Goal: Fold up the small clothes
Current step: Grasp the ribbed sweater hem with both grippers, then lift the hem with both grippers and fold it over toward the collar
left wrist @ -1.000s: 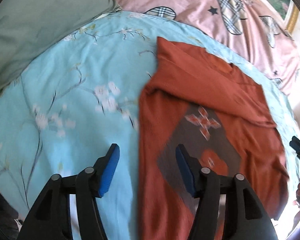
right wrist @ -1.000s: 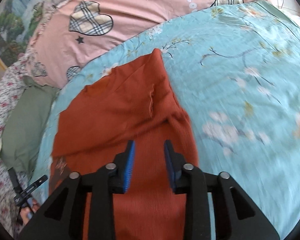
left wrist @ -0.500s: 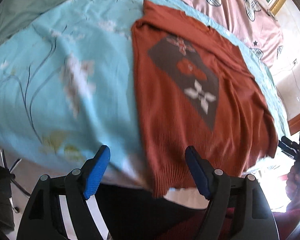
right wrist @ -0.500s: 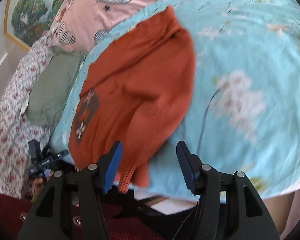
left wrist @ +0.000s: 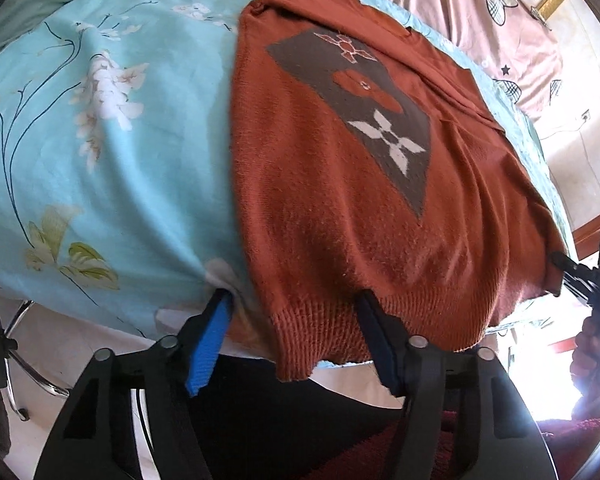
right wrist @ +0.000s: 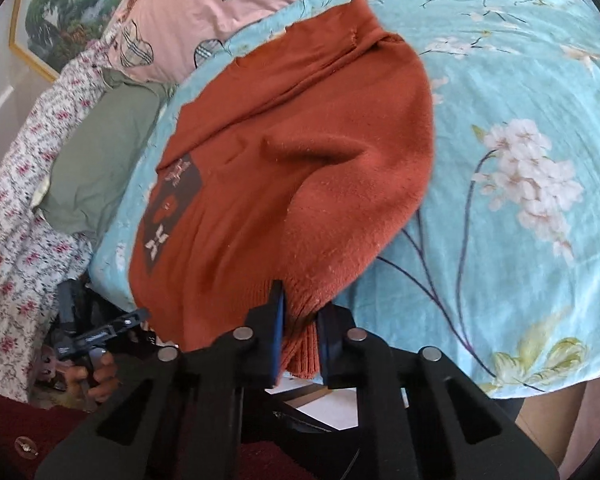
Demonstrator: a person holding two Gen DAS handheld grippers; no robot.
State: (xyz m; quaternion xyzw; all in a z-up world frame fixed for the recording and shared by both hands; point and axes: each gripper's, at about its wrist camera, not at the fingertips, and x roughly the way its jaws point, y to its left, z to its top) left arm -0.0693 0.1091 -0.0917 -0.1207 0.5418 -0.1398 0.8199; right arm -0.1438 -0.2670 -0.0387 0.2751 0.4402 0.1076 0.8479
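A rust-orange sweater [left wrist: 340,200] with a brown diamond motif lies flat on the light blue floral bedsheet [left wrist: 120,140], its ribbed hem hanging over the near edge. My left gripper [left wrist: 294,340] straddles the hem's left corner; its jaws are closing, with knit between the pads but not pinched. In the right wrist view the sweater [right wrist: 300,160] fills the middle. There my right gripper [right wrist: 302,332] is closing on the ribbed hem at the other corner, which is squeezed between the pads. Each gripper shows in the other's view: the right gripper [left wrist: 592,276], the left gripper [right wrist: 100,332].
A pink quilt [left wrist: 480,12] with plaid hearts covers the far side of the bed. A green pillow [right wrist: 100,160] and flowered fabric [right wrist: 12,200] lie beside the sheet. A metal chair leg [left wrist: 20,352] stands on the floor below the bed's edge.
Both grippers drew back from over the sweater to the bed's near edge and dipped lower. The right jaws opened, then closed onto the hem. The left jaws narrowed around the hem's corner.
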